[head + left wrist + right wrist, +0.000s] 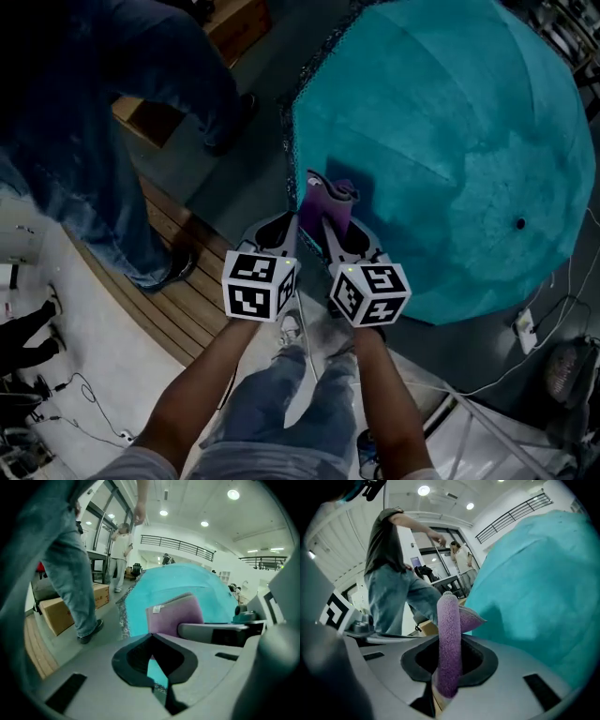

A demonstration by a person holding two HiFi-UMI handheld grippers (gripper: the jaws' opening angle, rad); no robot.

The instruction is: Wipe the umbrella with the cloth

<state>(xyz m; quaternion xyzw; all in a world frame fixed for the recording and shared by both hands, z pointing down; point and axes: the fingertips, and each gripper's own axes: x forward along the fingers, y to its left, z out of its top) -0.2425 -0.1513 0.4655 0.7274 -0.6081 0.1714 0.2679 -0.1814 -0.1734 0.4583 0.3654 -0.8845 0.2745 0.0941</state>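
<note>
While your right gripper (449, 641) clamps the purple cloth (450, 616) at centre frame beside the teal umbrella (534, 588), your left gripper (151, 635) is closed, empty.

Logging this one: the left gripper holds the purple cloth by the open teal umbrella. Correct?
Not the left: the right gripper holds the purple cloth by the open teal umbrella. The right gripper view shows it clamped between those jaws; the left gripper grips nothing.
</note>
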